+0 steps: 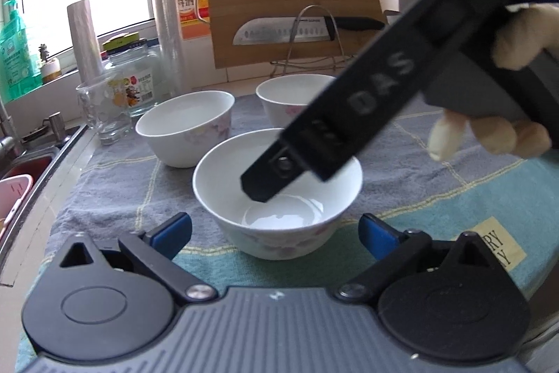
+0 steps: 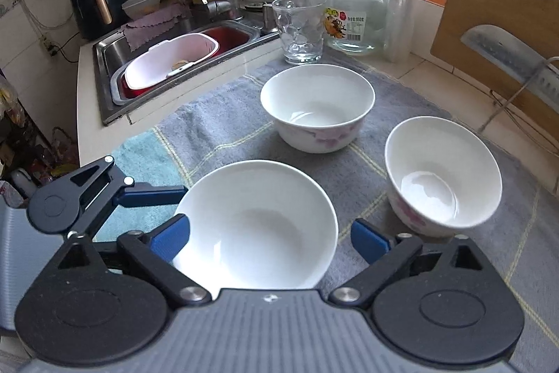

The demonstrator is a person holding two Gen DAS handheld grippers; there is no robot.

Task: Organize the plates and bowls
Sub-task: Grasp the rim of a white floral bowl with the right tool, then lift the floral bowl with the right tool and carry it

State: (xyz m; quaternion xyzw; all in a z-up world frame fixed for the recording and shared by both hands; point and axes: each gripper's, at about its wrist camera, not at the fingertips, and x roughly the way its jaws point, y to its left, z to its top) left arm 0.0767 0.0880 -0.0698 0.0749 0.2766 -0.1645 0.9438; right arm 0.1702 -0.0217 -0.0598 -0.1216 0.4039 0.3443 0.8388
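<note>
Here the white pink-flowered bowl [image 2: 256,222] sits between the right hand-held gripper [image 2: 269,238]'s unclenched fingers

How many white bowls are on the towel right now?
3. The nearest bowl sits between the right gripper's open fingers; a second stands farther back near the drinking glass; a third is to the right. None looks hidden.

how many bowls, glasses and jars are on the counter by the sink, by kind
white ceramic bowls with pink flower print: 3 (nearest, far left, right)
clear drinking glass: 1
clear glass jar with yellow-green lid: 1
total: 5
</note>
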